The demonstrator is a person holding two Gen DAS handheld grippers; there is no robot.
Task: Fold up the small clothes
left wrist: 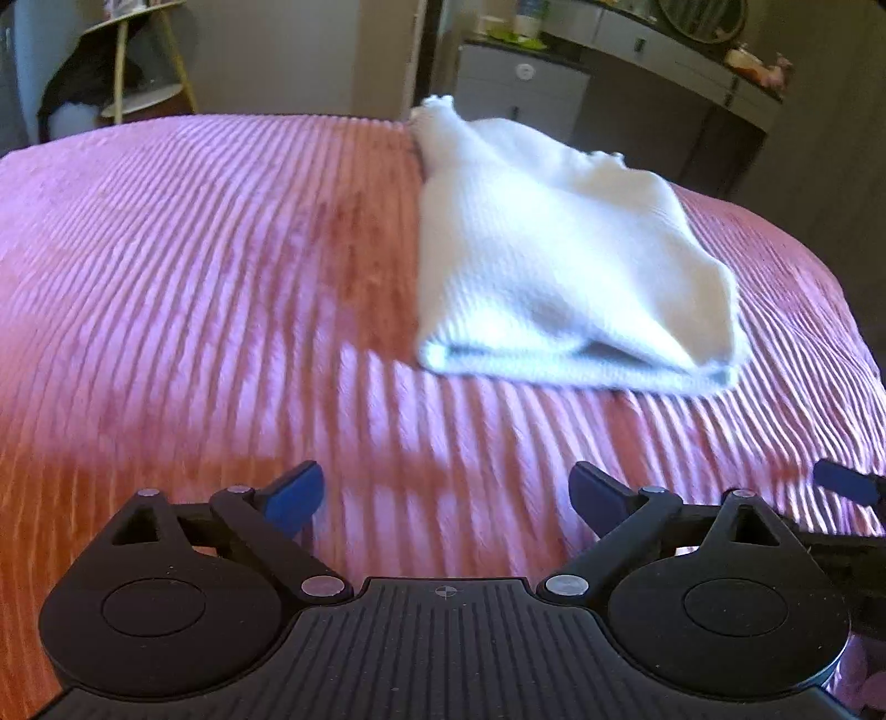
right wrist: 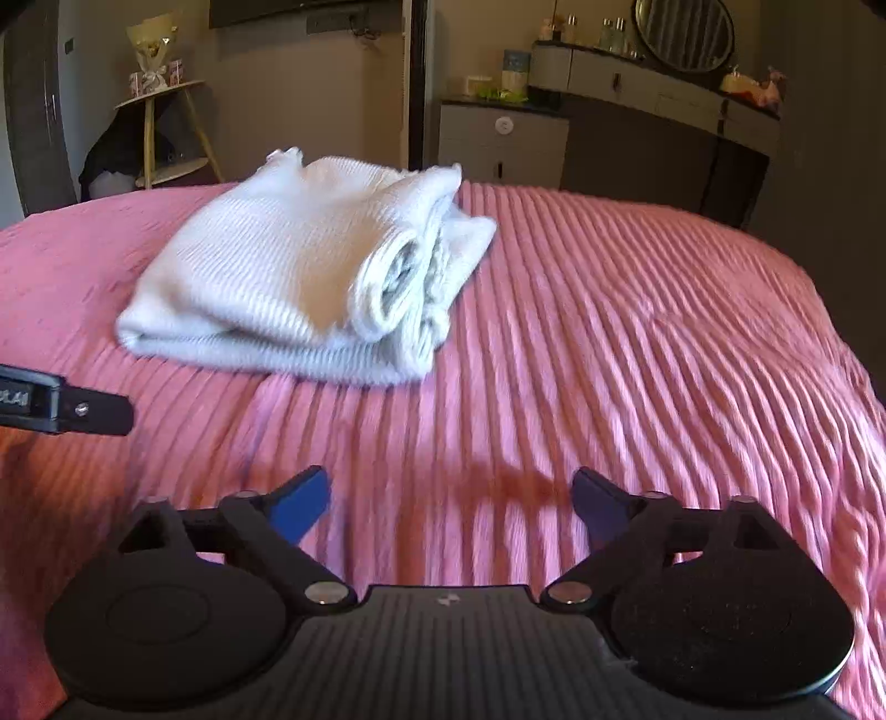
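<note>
A white knitted garment [left wrist: 554,260] lies folded in a compact bundle on the pink ribbed bedspread [left wrist: 194,277]. In the right wrist view the garment [right wrist: 288,271] sits ahead and to the left, its rolled sleeve ends facing me. My left gripper [left wrist: 446,498] is open and empty, held back from the garment's near edge. My right gripper [right wrist: 449,504] is open and empty too, well short of the bundle. The right gripper's blue fingertip [left wrist: 844,481] shows at the right edge of the left view. Part of the left gripper [right wrist: 66,410] shows at the left of the right view.
The bedspread [right wrist: 637,343] covers the whole bed. Beyond its far edge stand a small wooden side table [right wrist: 166,133], a grey cabinet [right wrist: 504,138] and a dresser with an oval mirror [right wrist: 684,36].
</note>
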